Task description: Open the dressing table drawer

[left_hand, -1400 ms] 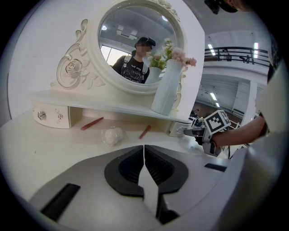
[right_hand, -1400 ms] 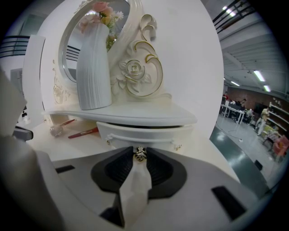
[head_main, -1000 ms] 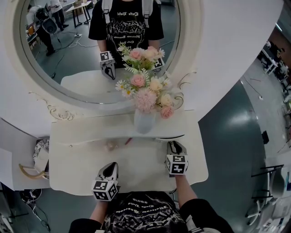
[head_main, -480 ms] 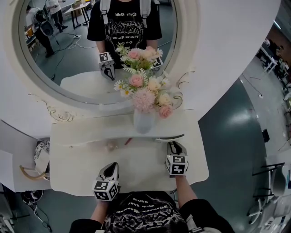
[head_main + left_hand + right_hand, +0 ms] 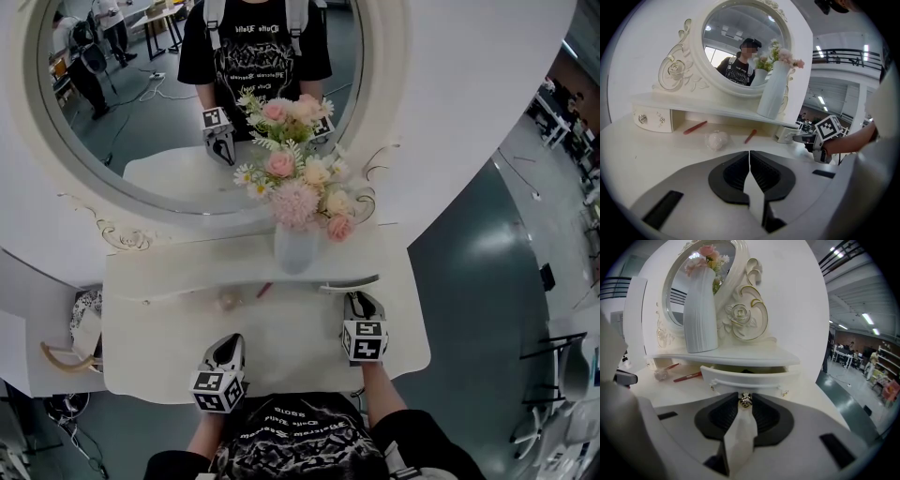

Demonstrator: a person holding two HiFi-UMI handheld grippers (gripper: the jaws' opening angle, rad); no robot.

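the right tool (image 5: 745,405) pinches the knob (image 5: 745,400) of the part-open drawer (image 5: 740,377) at the table's (image 5: 281,349) 2 o'clock. the left tool (image 5: 749,158), at 7 o'clock, sits closed and empty

The left gripper (image 5: 228,345) and the right gripper (image 5: 362,300) are held forward and tilted downward on 2 bare forearms (image 5: 385,392), the left's fingers (image 5: 736,174) being pressed together on nothing and the right's being clamped on the small drawer knob (image 5: 746,401).
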